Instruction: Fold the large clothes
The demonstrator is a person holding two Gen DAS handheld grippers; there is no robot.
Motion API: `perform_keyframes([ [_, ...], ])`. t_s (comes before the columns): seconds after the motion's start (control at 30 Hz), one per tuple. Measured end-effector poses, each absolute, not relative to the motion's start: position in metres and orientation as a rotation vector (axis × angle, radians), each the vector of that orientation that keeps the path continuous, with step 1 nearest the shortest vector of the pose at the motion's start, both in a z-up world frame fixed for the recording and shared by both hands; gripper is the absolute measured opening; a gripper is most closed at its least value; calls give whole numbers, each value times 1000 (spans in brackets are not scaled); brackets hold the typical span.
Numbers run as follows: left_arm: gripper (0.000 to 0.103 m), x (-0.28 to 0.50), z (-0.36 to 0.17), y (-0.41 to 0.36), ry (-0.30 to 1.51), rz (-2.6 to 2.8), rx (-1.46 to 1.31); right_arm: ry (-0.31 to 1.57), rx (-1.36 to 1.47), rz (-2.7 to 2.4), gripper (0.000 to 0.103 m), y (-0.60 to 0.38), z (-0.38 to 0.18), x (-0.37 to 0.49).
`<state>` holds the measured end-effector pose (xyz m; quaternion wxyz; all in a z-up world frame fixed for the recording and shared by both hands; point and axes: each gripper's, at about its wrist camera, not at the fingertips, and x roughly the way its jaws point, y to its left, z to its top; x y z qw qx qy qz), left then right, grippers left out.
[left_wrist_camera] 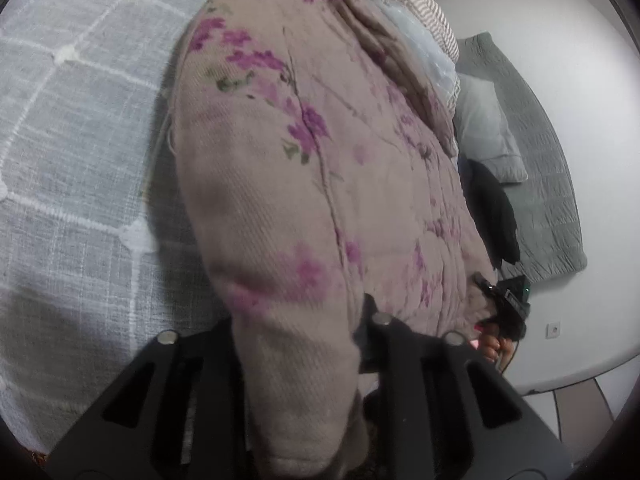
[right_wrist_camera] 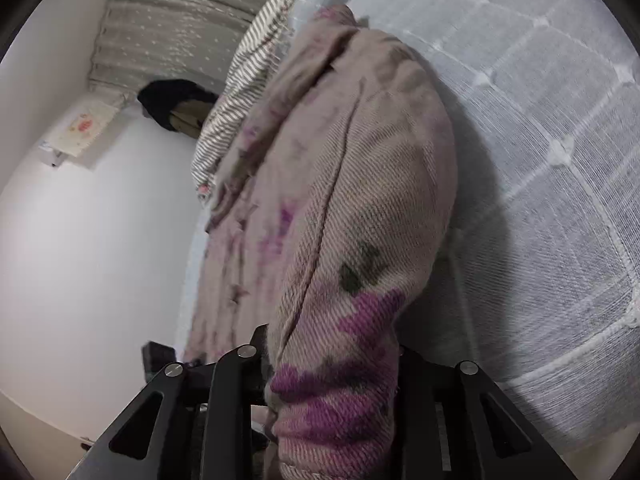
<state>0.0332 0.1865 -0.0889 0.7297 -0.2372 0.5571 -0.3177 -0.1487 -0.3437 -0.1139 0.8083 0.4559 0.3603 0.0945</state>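
A large beige knitted garment with purple flowers (left_wrist_camera: 304, 152) hangs stretched over the bed. My left gripper (left_wrist_camera: 300, 360) is shut on one bunched edge of it. In the left wrist view my right gripper (left_wrist_camera: 508, 304) shows at the garment's far lower corner, with a hand on it. In the right wrist view the same garment (right_wrist_camera: 352, 208) fills the middle, and my right gripper (right_wrist_camera: 332, 376) is shut on a thick fold with a purple flower. The fingertips of both grippers are hidden by the cloth.
A grey bedspread with a white grid pattern (left_wrist_camera: 72, 128) lies under the garment; it also shows in the right wrist view (right_wrist_camera: 540, 128). A striped cloth (left_wrist_camera: 432, 12) lies at the far end. A grey quilt (left_wrist_camera: 540, 184), a pillow (left_wrist_camera: 488, 132) and a black item (left_wrist_camera: 492, 216) lie by the white wall.
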Motion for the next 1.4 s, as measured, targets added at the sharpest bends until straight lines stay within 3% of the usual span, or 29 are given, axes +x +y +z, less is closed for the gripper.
perform_keyframes([
  [0.23, 18, 7, 2, 198, 928, -763, -516, 556, 903, 273, 20, -332, -28, -171],
  [0.83, 19, -88, 153, 250, 497, -966, -471, 238, 720, 390, 19, -285, 126, -261],
  [1.0, 20, -44, 142, 237, 545, -887, -478, 289, 716, 292, 19, -290, 130, -235],
  [1.4, 26, 132, 73, 184, 712, -556, -574, 410, 854, -70, 24, -353, 58, -53],
])
